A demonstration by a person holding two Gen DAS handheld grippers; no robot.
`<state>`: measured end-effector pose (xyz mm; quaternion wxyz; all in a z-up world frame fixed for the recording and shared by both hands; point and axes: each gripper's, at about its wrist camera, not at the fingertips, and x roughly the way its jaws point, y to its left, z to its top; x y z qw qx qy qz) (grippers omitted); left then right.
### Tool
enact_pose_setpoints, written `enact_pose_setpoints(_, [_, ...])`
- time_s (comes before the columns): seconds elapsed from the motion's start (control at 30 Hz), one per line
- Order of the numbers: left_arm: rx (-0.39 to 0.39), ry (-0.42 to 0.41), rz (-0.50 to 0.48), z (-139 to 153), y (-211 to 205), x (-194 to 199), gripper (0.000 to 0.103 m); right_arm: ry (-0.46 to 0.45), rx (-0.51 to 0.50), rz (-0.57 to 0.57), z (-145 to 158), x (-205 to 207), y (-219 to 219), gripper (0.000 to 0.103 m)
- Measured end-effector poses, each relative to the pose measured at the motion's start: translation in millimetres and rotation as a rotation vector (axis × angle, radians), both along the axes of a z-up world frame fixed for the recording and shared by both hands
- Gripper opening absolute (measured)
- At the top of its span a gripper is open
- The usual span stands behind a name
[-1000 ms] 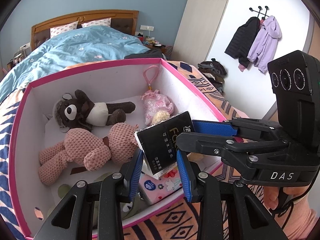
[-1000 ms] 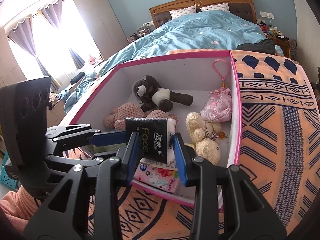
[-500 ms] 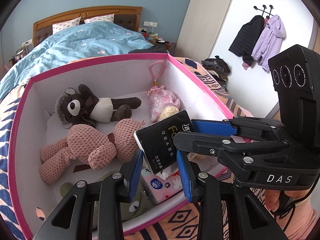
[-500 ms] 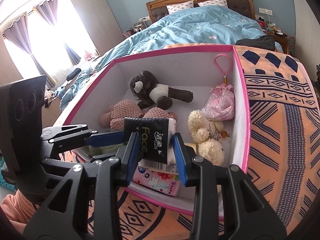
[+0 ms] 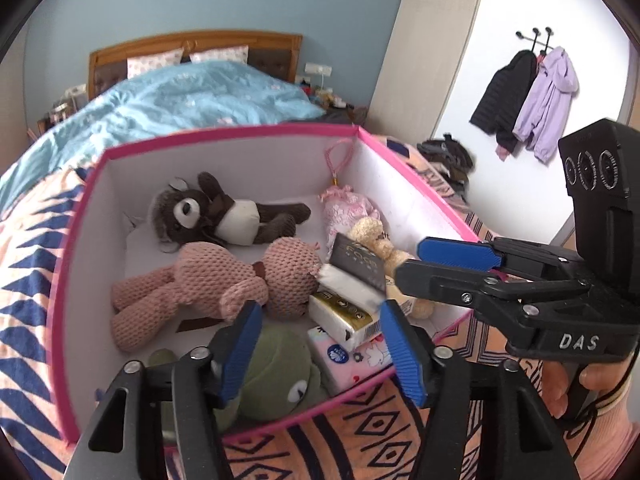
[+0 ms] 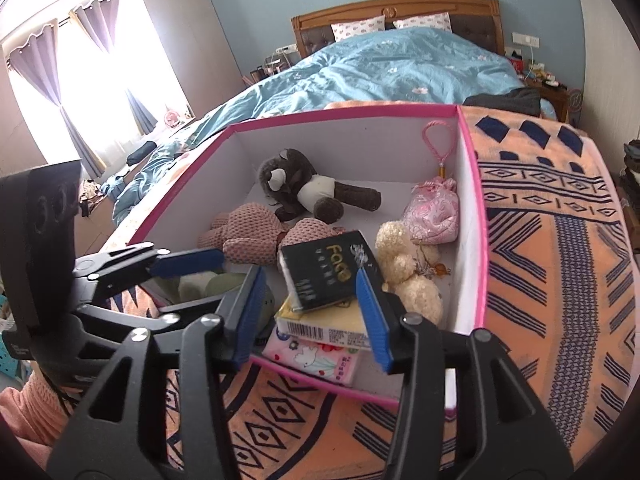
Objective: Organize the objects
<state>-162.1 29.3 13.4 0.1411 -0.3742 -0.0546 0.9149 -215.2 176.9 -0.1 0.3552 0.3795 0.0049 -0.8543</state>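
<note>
Release is under way: both sets of jaws are opening, with the black tissue pack lying loose between them. Left gripper and right gripper are best drawn straight back toward 6 o'clock (clear of the pink box), so the stacked packs stay undisturbed.

"Face" in gold on the black tissue pack; "DAS" in white on the right hand-held gripper

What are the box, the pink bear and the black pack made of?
Box: looks like cardboard, matte white inside with pink edges, stiff flat walls. Pink bear: knitted or crocheted yarn, visible looped stitches. Black pack: probably thin glossy plastic film around tissues; white folds show at its end.
</note>
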Motion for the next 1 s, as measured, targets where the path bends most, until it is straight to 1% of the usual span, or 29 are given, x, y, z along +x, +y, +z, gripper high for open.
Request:
enact_pose_setpoints(0.07, [0.008,0.031,0.011,3.5,-4.5,11.7,0.071,0.025,-0.008,-0.003,1.9,8.6,4.1,0.054])
enact_pose_setpoints(0.1, [0.018,0.051,0.017,5.7,-7.3,18.6,0.082,0.041,-0.01,-0.003,3.2,14.1,6.0,0.055])
enact_pose_setpoints(0.13, [0.022,0.075,0.026,8.1,-9.9,26.5,0.087,0.061,-0.011,-0.004,4.5,20.3,7.8,0.058])
enact_pose_setpoints(0.2, [0.023,0.113,0.033,11.6,-12.6,41.8,0.087,0.108,-0.012,-0.012,7.1,34.2,12.5,0.066])
enact_pose_setpoints(0.27, [0.023,0.135,0.044,13.7,-14.7,54.4,0.088,0.157,-0.019,-0.032,8.5,48.5,18.4,0.079])
enact_pose_setpoints(0.3, [0.026,0.145,0.059,13.3,-16.3,62.8,0.09,0.176,-0.016,-0.04,7.8,55.0,20.6,0.082])
enact_pose_setpoints(0.33, [0.024,0.152,0.075,12.8,-17.2,68.4,0.098,0.196,-0.012,-0.05,6.2,62.0,22.1,0.088])
enact_pose_setpoints(0.37, [0.013,0.17,0.095,12.3,-17.9,75.1,0.103,0.221,-0.008,-0.062,3.2,71.1,24.1,0.093])
enact_pose_setpoints(0.4, [-0.004,0.186,0.116,10.3,-18.8,81.9,0.103,0.235,-0.002,-0.072,0.8,76.9,25.6,0.096])
enact_pose_setpoints(0.43, [-0.023,0.192,0.133,6.8,-18.6,88.4,0.103,0.246,0.007,-0.082,-1.3,81.9,26.4,0.102])
enact_pose_setpoints(0.5, [-0.039,0.177,0.149,-1.1,-21.1,97.6,0.103,0.26,0.036,-0.096,-8.7,92.2,27.0,0.103])
enact_pose_setpoints(0.6, [-0.024,0.152,0.166,-9.8,-25.3,106.5,0.103,0.262,0.068,-0.103,-18.9,103.8,27.9,0.103])
enact_pose_setpoints(0.77, [-0.04,0.144,0.206,-17.9,-26.2,122.2,0.103,0.234,0.046,-0.115,-29.8,114.6,33.8,0.103])
enact_pose_setpoints(0.93, [-0.063,0.129,0.238,-25.6,-27.1,129.3,0.103,0.216,0.05,-0.122,-36.9,119.7,35.6,0.103])
enact_pose_setpoints(1.0, [-0.057,0.121,0.253,-28.3,-29.3,130.2,0.103,0.22,0.055,-0.131,-38.0,123.4,34.8,0.103])
